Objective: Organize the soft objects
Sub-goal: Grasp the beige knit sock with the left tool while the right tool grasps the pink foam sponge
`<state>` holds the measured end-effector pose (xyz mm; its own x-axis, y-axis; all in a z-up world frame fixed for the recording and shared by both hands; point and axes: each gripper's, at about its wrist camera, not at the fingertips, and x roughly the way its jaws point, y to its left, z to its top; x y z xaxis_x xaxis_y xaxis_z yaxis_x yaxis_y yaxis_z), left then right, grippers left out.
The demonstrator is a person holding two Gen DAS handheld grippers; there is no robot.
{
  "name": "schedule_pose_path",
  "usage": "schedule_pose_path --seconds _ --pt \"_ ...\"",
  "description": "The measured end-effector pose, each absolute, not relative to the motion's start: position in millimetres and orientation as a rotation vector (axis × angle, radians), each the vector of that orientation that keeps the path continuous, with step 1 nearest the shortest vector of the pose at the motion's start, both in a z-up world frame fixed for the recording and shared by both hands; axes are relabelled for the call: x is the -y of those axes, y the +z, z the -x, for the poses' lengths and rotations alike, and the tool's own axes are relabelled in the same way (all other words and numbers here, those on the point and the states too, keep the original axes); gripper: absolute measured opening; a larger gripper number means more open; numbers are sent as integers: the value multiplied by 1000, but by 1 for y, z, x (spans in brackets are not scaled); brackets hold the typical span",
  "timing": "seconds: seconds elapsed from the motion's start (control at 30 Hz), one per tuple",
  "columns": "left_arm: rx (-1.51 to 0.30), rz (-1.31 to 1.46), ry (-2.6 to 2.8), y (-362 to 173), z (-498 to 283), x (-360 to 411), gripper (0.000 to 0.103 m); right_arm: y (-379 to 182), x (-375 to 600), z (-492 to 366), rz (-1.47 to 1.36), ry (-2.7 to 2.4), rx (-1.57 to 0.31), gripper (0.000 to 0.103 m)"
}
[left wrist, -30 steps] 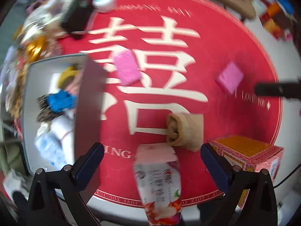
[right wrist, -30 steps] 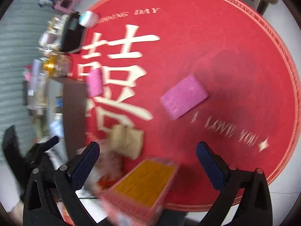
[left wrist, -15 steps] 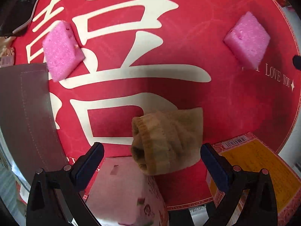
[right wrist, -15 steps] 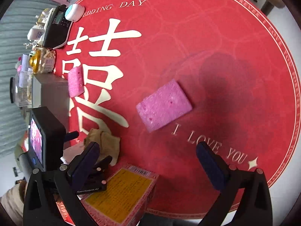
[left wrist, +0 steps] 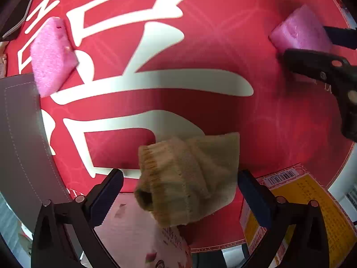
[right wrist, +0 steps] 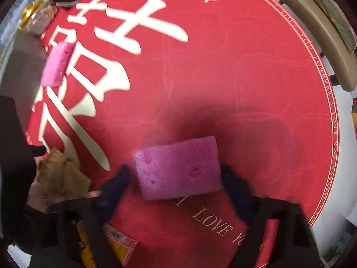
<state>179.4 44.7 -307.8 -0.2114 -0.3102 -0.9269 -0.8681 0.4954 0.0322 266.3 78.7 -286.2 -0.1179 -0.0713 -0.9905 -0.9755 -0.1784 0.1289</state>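
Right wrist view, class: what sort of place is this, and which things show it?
Probably a home table: a round red wedding-day mat, a curved wooden chair back beside it, and household clutter along the edge.

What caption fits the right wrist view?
Right gripper closing around a pink sponge on the red mat.

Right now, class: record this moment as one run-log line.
left gripper: jaws open around beige sock | right gripper: jaws closing around pink sponge | second pink sponge: untouched on red mat
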Motion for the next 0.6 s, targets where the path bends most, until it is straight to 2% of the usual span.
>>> schedule_pose_path --seconds 0.2,0.27,0.4,0.5,0.57,0.6 --pt "-1746 1031 704 -319 -184 -41 103 -278 -78 -284 1237 1390 -1294 74" --pt "-1728 1013 699 -316 -187 -42 93 -272 -76 -292 1212 1386 -1308 74" --pt "-1671 1012 716 -304 -193 -46 80 -258 -64 -309 1145 1381 -1337 74" --pt "-1662 991 720 -300 -192 -49 62 -247 -55 -322 1080 1366 -1364 74" --pt "-1649 975 708 -294 -194 -48 39 -241 -50 -329 1032 1350 -1391 74" --pt "-1629 983 694 -291 -194 -49 39 -240 -46 -332 1013 1345 -1398 74"
